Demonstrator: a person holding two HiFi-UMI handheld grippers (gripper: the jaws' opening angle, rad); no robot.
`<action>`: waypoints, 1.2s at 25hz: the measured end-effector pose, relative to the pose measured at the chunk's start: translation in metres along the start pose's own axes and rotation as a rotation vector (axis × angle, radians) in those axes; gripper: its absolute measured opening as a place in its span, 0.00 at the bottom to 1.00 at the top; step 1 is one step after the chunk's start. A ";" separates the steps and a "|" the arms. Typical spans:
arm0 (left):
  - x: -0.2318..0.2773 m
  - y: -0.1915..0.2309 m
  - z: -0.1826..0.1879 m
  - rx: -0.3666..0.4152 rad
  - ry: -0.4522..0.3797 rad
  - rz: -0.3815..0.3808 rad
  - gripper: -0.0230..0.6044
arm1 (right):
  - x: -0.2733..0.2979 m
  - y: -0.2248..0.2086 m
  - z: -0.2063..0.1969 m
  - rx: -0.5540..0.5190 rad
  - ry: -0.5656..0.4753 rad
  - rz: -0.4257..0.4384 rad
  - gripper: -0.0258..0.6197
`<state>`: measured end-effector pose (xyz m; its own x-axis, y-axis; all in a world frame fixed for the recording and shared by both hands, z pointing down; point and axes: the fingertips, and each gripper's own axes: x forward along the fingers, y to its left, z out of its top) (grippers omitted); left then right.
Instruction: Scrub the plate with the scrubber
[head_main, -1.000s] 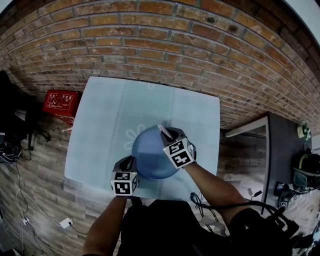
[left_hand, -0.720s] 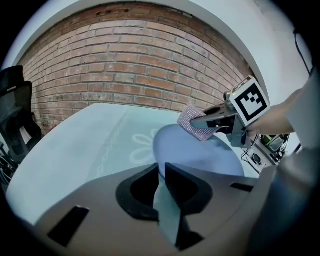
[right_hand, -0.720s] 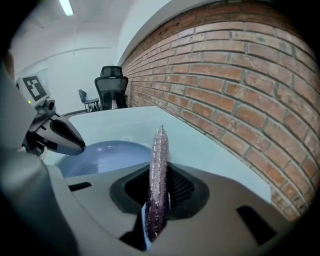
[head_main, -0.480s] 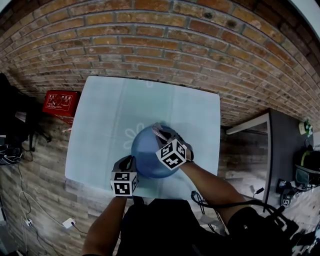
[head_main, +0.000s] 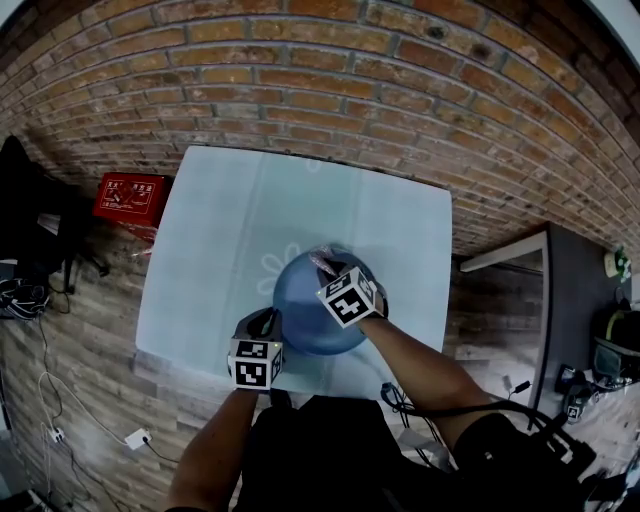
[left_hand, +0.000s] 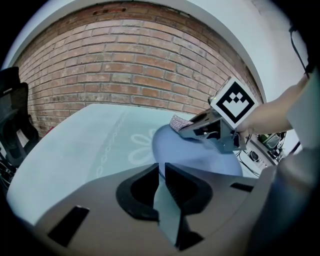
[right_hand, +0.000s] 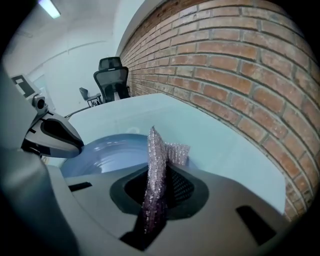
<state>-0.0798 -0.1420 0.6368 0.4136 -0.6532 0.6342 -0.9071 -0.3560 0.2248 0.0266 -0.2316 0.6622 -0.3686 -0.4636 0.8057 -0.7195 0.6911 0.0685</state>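
Observation:
A blue plate (head_main: 312, 312) lies on the pale blue tablecloth (head_main: 220, 230) near the front edge. My left gripper (head_main: 268, 320) is shut on the plate's near-left rim; in the left gripper view the rim (left_hand: 167, 210) runs between the pads of the left gripper (left_hand: 161, 175). My right gripper (head_main: 334, 271) is shut on a glittery pinkish scrubber (head_main: 324, 260) and hangs over the plate's far right part. The scrubber (right_hand: 156, 170) stands up between the right gripper's jaws, with the plate (right_hand: 105, 150) just beyond it.
A brick wall (head_main: 300, 80) runs along the table's far side. A red box (head_main: 128, 197) sits on the floor at the left, cables lie nearby, and a dark desk (head_main: 575, 290) stands at the right. An office chair (right_hand: 112, 75) shows behind the table.
My right gripper has come down and a little left with the scrubber, closer over the plate's far side. The left gripper has kept its hold on the rim.

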 end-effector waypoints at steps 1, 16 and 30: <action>0.000 0.000 0.000 0.001 0.000 -0.001 0.11 | 0.001 0.000 0.000 0.012 0.006 0.006 0.13; 0.000 0.002 0.002 0.003 -0.014 -0.016 0.11 | 0.014 0.026 0.007 -0.042 0.056 0.086 0.13; 0.000 0.001 0.001 0.009 -0.019 -0.014 0.11 | 0.014 0.067 0.010 -0.104 0.078 0.170 0.13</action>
<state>-0.0805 -0.1430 0.6358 0.4275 -0.6610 0.6167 -0.9006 -0.3706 0.2270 -0.0327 -0.1972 0.6724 -0.4302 -0.2938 0.8536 -0.5843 0.8114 -0.0152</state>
